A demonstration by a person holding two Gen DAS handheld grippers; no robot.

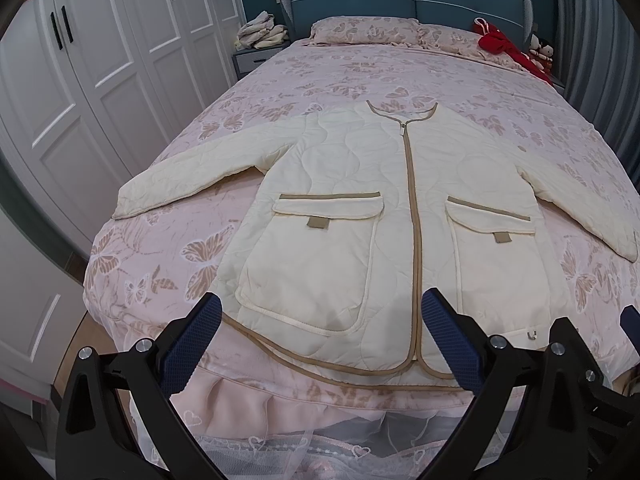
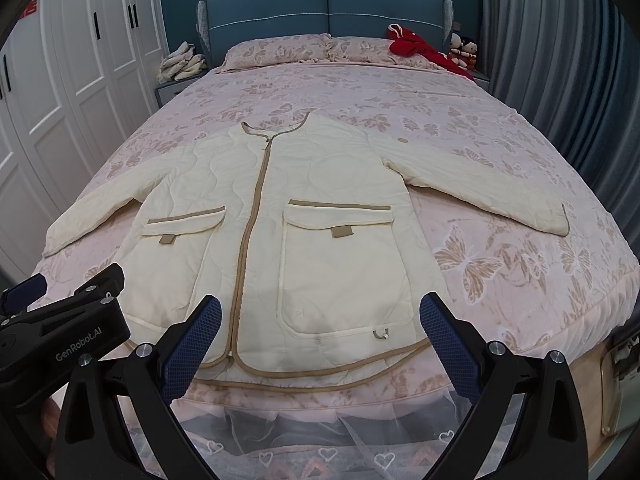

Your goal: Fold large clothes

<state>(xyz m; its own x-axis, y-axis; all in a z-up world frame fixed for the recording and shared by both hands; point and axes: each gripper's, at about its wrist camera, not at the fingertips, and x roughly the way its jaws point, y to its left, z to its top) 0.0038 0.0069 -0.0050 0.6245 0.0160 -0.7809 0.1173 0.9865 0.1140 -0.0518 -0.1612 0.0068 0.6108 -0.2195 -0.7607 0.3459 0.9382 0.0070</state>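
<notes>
- The cream quilted jacket (image 1: 360,208) lies flat, zipped and face up on the bed (image 1: 312,72), sleeves spread.
- The left gripper (image 1: 320,340) hovers over its hem, fingers apart, holding nothing.
- The right gripper (image 2: 320,340) does likewise.

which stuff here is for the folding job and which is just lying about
For the job:
- jacket, spread flat, zipped
- left hand-held gripper, open
- right hand-held gripper, open
- bed, the work surface

Lying about:
- red garment near the pillows
- pile of clothes on the nightstand
- dolls
- pillows
- wardrobe
</notes>
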